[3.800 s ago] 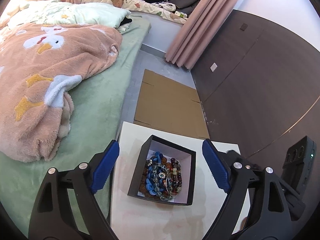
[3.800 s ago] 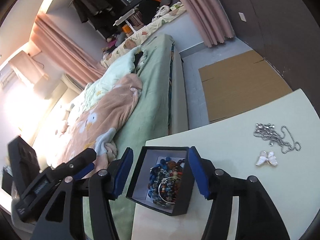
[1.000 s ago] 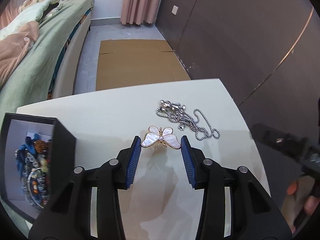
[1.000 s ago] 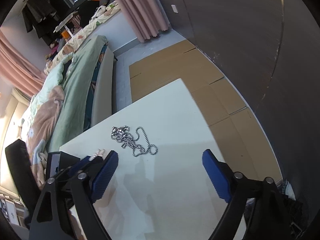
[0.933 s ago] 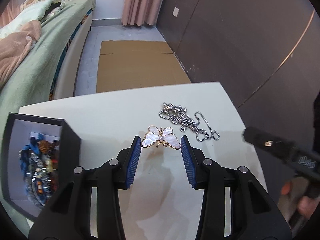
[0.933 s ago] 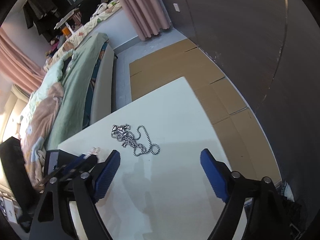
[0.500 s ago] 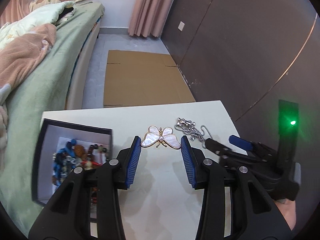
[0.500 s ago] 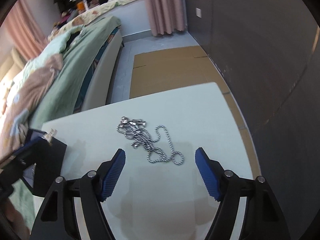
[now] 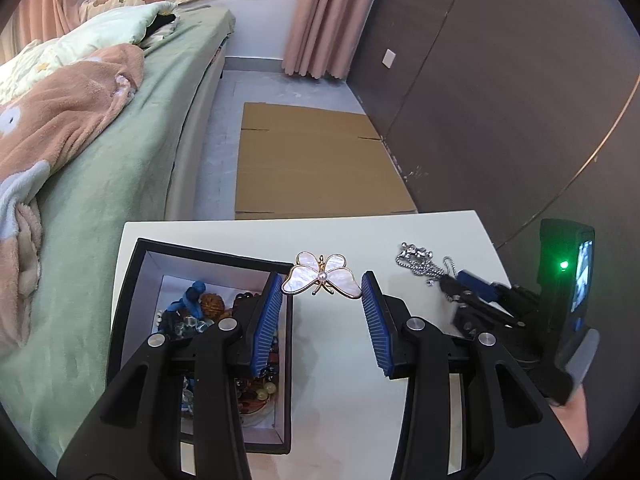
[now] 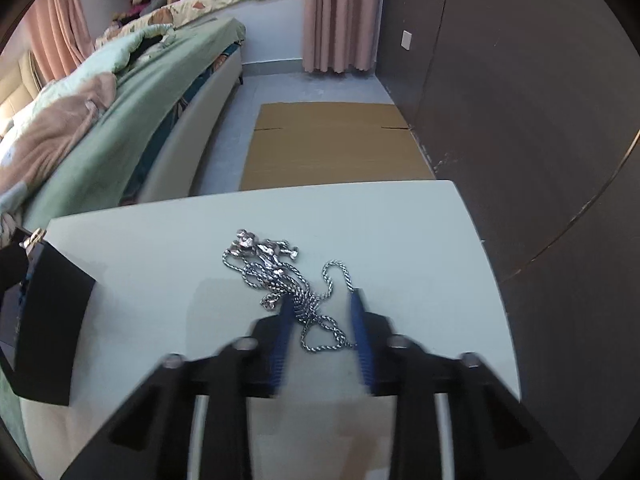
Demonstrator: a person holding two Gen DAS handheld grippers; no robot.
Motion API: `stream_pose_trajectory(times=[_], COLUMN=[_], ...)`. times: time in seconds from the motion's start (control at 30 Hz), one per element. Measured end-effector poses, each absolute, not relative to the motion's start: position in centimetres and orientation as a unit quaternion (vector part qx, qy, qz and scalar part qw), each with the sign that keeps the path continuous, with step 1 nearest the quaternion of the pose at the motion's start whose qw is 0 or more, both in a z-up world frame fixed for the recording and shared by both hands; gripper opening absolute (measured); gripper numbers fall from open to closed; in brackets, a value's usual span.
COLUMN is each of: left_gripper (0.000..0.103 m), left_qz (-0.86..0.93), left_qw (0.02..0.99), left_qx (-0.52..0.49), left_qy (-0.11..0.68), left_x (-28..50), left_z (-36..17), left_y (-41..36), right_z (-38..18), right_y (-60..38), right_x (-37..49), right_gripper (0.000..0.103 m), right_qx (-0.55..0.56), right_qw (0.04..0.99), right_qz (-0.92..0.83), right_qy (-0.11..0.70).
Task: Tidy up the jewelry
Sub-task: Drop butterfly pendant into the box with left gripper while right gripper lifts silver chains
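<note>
Butterfly brooch (image 9: 322, 275) clamped in the left gripper (image 9: 322, 312), above the box's (image 9: 132, 320) right wall.
Right gripper (image 10: 320, 316), blurred, seemingly unclenched, straddles the silver chain (image 10: 280, 276) mid-table (image 10: 400, 240).

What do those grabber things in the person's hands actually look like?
Each is a black plastic tool that forks into two arms. The left gripper and right gripper both end in flat fingers faced with ribbed blue pads. Round silver bolts sit at the joints. No cables show.

R hand-held gripper (image 10: 320, 304) now astride chain (image 10: 280, 276)
</note>
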State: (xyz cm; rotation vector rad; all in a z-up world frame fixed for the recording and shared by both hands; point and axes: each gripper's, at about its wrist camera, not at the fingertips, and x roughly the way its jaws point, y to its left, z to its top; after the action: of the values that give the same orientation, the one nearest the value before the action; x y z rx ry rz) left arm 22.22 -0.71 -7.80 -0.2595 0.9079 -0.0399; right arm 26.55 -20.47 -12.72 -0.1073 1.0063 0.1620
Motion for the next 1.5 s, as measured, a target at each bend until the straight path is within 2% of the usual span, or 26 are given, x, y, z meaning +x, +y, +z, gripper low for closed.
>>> stream_pose_trajectory(times=[0.03, 0.2, 0.5, 0.97, 1.5], left_gripper=[0.041, 0.041, 0.042, 0.042, 0.042], left_qz=[-0.019, -0.016, -0.011, 0.013, 0.003], left_qw=[0.891, 0.892, 0.897, 0.903, 0.905], left_qx=[-0.122, -0.110, -0.104, -0.143, -0.186], left_qy=[0.437, 0.438, 0.429, 0.406, 0.383], left_x=[22.2, 21.8, 20.2, 16.4, 14.7], left_z=[-7.8, -7.8, -6.7, -4.8, -3.2], left_y=[-0.8, -1.2, -1.3, 2.9, 6.7], right_z=[-12.8, -12.6, -10.0, -2.6, 3.3], right_y=[-20.7, -20.8, -21.9, -22.9, -22.4], right_x=[26.5, 25.3, 22.9, 18.0, 16.1], right_gripper=[0.005, 0.003, 0.003, 0.002, 0.002], right_qx=[-0.035, -0.039, 0.028, 0.090, 0.093], right_qw=[0.866, 0.856, 0.856, 0.884, 0.903], right_qz=[0.090, 0.103, 0.153, 0.200, 0.200], right_qy=[0.491, 0.505, 0.493, 0.414, 0.368])
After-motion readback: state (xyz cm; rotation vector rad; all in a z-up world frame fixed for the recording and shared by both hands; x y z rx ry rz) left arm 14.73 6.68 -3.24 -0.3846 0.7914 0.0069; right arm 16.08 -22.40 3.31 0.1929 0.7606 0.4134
